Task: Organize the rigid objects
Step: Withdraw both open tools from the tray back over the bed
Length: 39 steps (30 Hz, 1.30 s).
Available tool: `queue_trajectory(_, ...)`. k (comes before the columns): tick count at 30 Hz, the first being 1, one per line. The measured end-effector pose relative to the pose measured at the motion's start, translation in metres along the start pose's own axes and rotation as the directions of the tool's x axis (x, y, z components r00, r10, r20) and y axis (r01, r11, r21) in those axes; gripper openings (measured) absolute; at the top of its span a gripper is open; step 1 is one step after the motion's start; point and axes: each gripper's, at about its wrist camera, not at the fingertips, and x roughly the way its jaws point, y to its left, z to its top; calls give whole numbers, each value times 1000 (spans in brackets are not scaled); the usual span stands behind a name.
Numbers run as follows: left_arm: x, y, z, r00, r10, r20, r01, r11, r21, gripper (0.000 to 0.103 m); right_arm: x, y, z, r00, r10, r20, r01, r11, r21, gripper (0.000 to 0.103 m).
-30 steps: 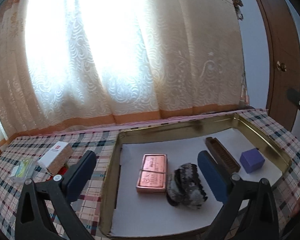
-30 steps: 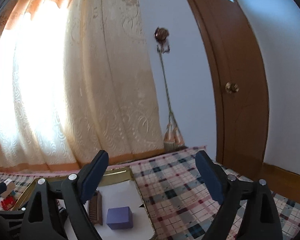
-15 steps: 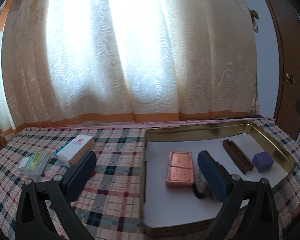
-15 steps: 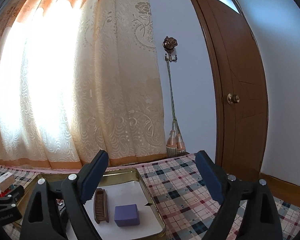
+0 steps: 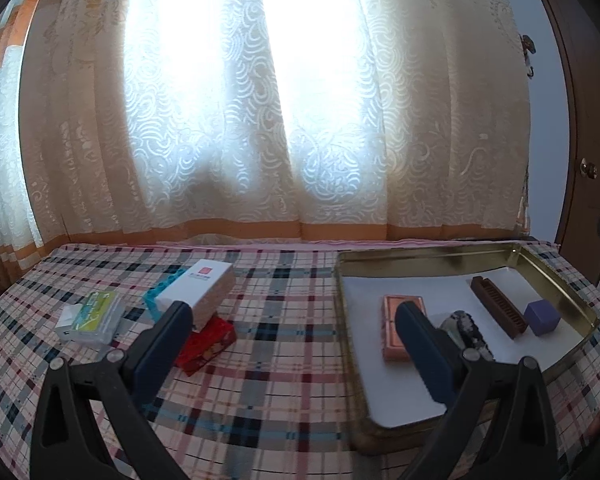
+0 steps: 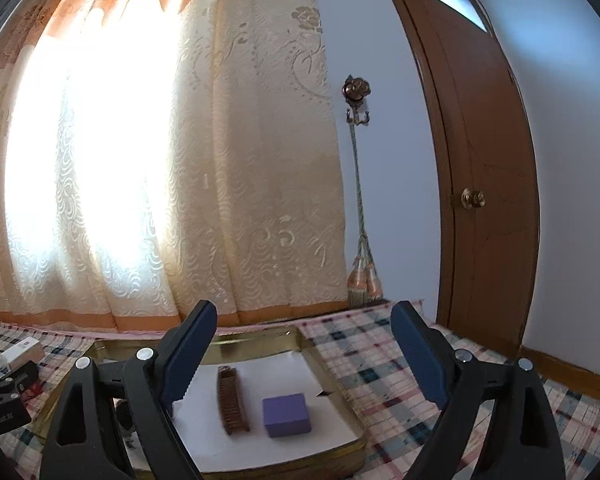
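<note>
My left gripper, jaws open and empty, has swung off the tray toward the white box, next to collect.

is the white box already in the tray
No, the white box sits out on the plaid cloth, resting on a red box, well left of the tray.

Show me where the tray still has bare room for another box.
Free: the white liner at the near end of the gold tray, below the copper tin, and the far strip behind it. Crowded: the middle row, tin, dark speckled bundle, brown comb, purple block.
</note>
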Motion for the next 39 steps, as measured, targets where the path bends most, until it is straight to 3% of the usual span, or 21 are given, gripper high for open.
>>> queue_trajectory(6,0,18,-2,1000,14,-4,-14,1000,-4,102,0,20,-5,998,28,-64,-28,1000,13,91)
queue_trajectory(16,4,59,-2,998,65,-16,-65,998,-17,102,-7,72,-12,990,100,-98,-99,995,17,91)
queue_trajectory(29,15,124,0,989,140,-40,-142,988,-56,102,-13,159,-23,963,236,-127,-238,971,0,91)
queue_trajectory(39,25,172,1,976,208,-65,-214,973,-91,102,-9,202,-29,944,283,-170,-290,957,-13,91)
